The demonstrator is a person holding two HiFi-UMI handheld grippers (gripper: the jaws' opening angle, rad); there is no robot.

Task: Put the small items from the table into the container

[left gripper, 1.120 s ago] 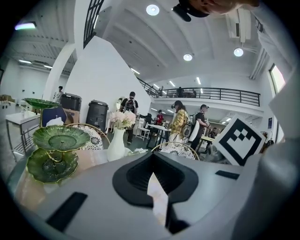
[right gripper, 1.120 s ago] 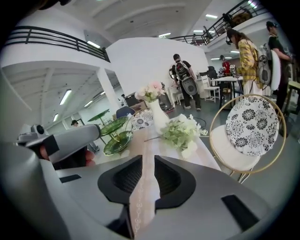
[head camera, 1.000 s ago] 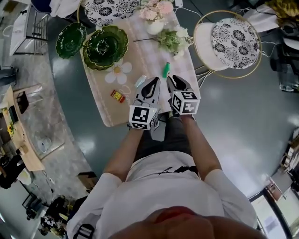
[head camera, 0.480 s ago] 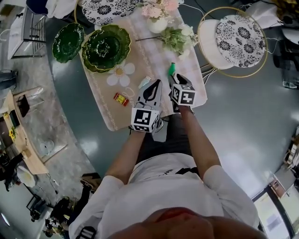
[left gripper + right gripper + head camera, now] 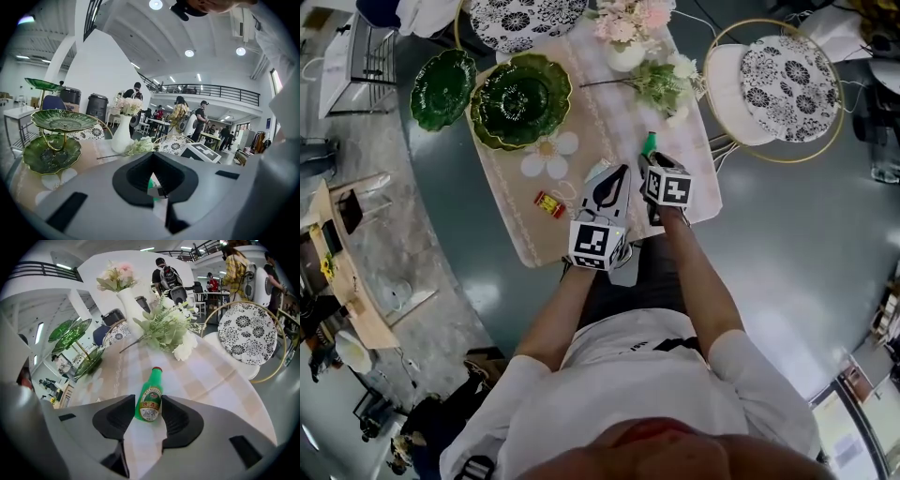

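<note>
Bright even indoor light from ceiling lights (image 5: 189,53); strong fisheye warp, dark vignetted corners.

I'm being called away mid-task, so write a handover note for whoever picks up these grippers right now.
Right gripper: jaws opening, set either side of the small green bottle, which lies on the checked cloth. Not gripped yet.
Left gripper: jaws close together, nothing clearly held, just left of the right one.
Other items: the red-and-yellow piece and the pale packet lie on the cloth, left of the bottle.
Done: nothing shows in the green tiered dish yet.
Left: probably grip the bottle, carry it to the dish, then fetch the other two.
</note>
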